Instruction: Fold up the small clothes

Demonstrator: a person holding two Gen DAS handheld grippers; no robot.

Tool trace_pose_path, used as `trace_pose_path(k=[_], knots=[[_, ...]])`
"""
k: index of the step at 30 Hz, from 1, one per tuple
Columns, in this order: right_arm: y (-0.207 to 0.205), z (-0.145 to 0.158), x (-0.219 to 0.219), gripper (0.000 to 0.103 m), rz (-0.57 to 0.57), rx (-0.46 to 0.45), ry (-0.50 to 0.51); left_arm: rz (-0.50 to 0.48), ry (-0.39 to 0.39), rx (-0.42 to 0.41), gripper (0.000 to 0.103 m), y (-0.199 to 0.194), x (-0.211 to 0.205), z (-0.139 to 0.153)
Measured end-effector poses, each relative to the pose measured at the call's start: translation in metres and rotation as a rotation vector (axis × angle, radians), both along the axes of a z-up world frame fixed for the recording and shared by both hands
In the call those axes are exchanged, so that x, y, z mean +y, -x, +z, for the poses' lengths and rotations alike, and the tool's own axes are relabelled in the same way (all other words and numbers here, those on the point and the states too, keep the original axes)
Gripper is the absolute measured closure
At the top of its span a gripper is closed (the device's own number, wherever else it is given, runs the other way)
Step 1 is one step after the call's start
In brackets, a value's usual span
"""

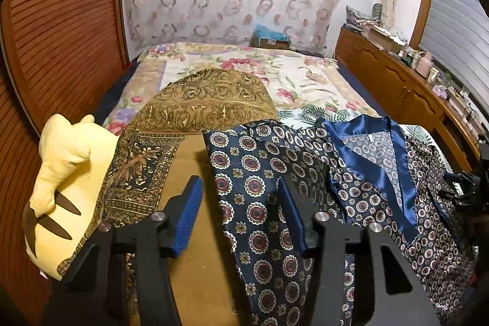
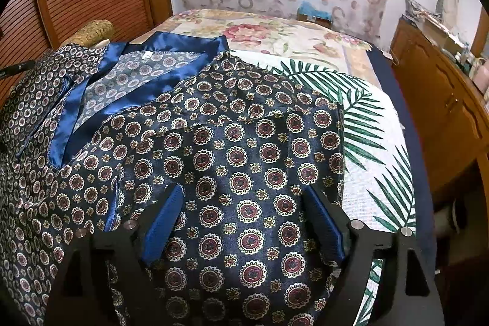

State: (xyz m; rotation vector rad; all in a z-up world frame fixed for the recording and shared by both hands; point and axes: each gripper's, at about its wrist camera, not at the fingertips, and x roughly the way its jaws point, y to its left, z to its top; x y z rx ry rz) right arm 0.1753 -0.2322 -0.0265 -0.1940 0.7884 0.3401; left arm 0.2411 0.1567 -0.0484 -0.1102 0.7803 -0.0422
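Observation:
A navy satin shirt (image 1: 305, 173) printed with round medallions lies spread on the bed, its blue satin collar (image 1: 366, 161) open and facing up. My left gripper (image 1: 240, 203) hovers over the shirt's left side. Its blue pads (image 1: 189, 213) stand apart, with flat fabric beneath and between them and no pinch visible. In the right wrist view the same shirt (image 2: 244, 142) fills the middle, and its collar (image 2: 146, 81) sits at the upper left. My right gripper (image 2: 244, 203) stands wide open above the shirt's right side, and nothing is pinched between its pads (image 2: 324, 222).
A yellow plush toy (image 1: 64, 173) and a gold patterned cloth (image 1: 207, 103) lie left of the shirt. A palm-leaf cloth (image 2: 366, 127) lies under the shirt, with a floral bedspread (image 1: 275, 72) beyond. A wooden cabinet (image 2: 443, 112) runs along the right and slatted wooden doors (image 1: 61, 35) along the left.

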Motion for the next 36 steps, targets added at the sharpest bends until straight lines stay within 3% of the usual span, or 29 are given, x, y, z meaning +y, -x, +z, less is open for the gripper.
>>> trace_pose_path(k=[6, 15, 25, 27, 28, 29, 30, 31, 32, 36], knots=[[-0.011, 0.005, -0.006, 0.02, -0.033, 0.036, -0.004, -0.012, -0.004, 0.02, 0.053, -0.005, -0.001, -0.001], [-0.044, 0.017, -0.044, 0.023, -0.128, 0.021, -0.004, -0.04, -0.013, 0.049, 0.061, -0.013, -0.001, 0.0], [-0.067, 0.01, -0.045, 0.053, -0.1, 0.054, -0.037, -0.06, -0.021, 0.07, 0.061, -0.021, -0.002, -0.002], [-0.067, 0.011, -0.038, 0.065, -0.067, 0.058, -0.015, -0.075, -0.011, 0.067, 0.069, -0.021, -0.004, -0.001], [-0.067, 0.012, -0.035, 0.067, -0.054, 0.063, -0.016, -0.093, -0.001, 0.072, 0.084, -0.02, -0.007, 0.0], [-0.067, 0.012, -0.035, 0.071, -0.049, 0.066, -0.013, -0.104, 0.0, 0.071, 0.091, -0.02, -0.009, 0.0], [-0.067, 0.012, -0.032, 0.074, -0.04, 0.067, -0.009, -0.114, -0.008, 0.064, 0.092, -0.018, -0.013, 0.002], [-0.067, 0.012, -0.031, 0.082, -0.031, 0.072, -0.013, -0.126, -0.019, 0.056, 0.096, -0.016, -0.017, 0.005], [-0.067, 0.013, -0.03, 0.1, -0.027, 0.079, -0.02, -0.134, -0.022, 0.05, 0.097, -0.014, -0.02, 0.007], [-0.059, 0.027, -0.027, 0.1, -0.025, 0.039, -0.062, -0.137, -0.027, -0.011, 0.1, -0.008, -0.028, 0.028]])
